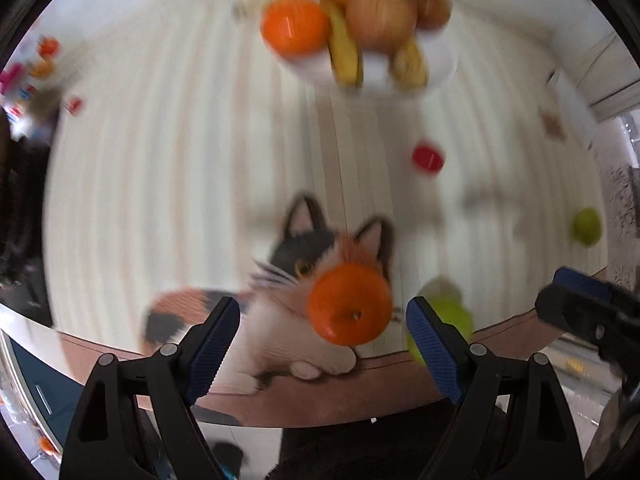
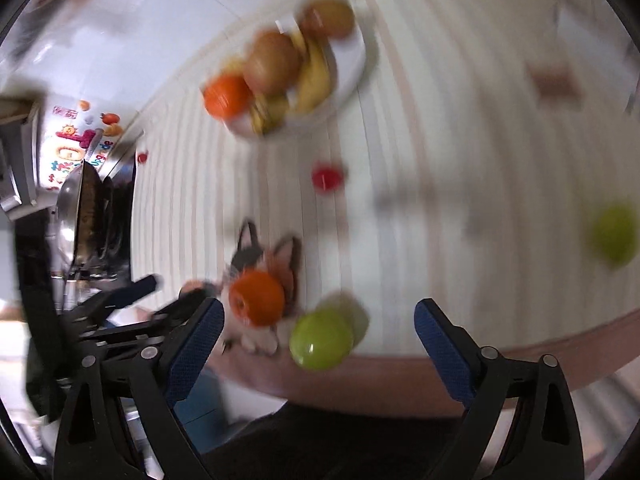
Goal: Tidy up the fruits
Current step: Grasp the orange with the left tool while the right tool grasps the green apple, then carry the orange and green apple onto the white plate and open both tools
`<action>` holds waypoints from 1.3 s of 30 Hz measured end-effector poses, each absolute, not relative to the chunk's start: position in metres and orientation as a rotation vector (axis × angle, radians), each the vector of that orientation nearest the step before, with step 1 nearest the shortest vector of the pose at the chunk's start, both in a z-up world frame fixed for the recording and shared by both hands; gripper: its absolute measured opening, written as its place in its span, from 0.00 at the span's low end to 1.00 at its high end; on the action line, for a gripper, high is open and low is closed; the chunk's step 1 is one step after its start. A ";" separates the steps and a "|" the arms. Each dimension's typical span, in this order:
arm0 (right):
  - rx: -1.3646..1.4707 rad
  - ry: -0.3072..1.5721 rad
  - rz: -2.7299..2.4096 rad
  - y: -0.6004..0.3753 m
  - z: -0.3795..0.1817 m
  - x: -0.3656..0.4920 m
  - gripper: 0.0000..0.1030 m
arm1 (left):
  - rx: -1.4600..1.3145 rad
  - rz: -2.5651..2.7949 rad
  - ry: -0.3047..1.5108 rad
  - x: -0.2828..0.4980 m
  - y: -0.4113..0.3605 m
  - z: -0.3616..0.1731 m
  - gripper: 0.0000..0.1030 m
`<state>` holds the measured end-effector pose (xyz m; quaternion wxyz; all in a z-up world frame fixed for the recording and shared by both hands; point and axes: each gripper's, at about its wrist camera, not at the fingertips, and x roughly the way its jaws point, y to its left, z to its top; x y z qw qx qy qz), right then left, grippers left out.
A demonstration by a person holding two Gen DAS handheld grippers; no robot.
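Both views are smeared by motion blur. In the white plate [image 1: 442, 66] the brown round fruits [image 1: 382, 20] cannot be told apart by kind. The small red thing [image 1: 428, 157] on the striped cloth is too blurred to name. The left gripper's right finger [image 1: 430, 344] hides part of the near green fruit [image 1: 456, 314]. The far green fruit [image 2: 614, 236] loses its outline near the right wrist picture's edge

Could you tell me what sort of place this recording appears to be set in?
Most likely a home kitchen or dining area: a table with a striped, cat-printed cloth, a white plate of fruit, and metal cookware beside a surface with colourful stickers or magnets.
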<state>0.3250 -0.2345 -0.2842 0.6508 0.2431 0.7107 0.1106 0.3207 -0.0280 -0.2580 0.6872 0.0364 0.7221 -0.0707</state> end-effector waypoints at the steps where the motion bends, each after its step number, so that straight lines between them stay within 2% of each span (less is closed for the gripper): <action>1: 0.580 1.640 0.262 -0.235 -0.296 0.321 0.79 | 0.070 -0.171 1.648 0.319 -0.030 -0.270 0.83; 5: 0.663 1.718 0.259 -0.232 -0.331 0.306 0.78 | 0.031 -0.190 1.720 0.319 -0.037 -0.303 0.82; 6: 0.673 1.728 0.254 -0.231 -0.336 0.303 0.78 | 0.026 -0.193 1.724 0.319 -0.039 -0.306 0.75; 7: 0.693 1.740 0.256 -0.230 -0.343 0.300 0.78 | 0.021 -0.199 1.725 0.319 -0.041 -0.310 0.61; 17: 0.765 1.804 0.249 -0.198 -0.381 0.288 0.77 | 0.062 -0.118 1.711 0.309 -0.019 -0.310 0.60; 20: 0.653 1.773 0.246 -0.181 -0.377 0.293 0.65 | 0.022 -0.088 1.722 0.306 -0.005 -0.310 0.60; 21: 0.594 1.763 0.249 -0.176 -0.373 0.296 0.58 | 0.010 -0.083 1.724 0.305 -0.003 -0.311 0.60; 29: 0.123 1.658 0.268 -0.148 -0.347 0.310 0.58 | 0.023 -0.071 1.710 0.306 -0.010 -0.310 0.61; 39: 0.224 1.651 0.261 -0.170 -0.352 0.317 0.58 | 0.017 -0.077 1.728 0.314 -0.019 -0.325 0.61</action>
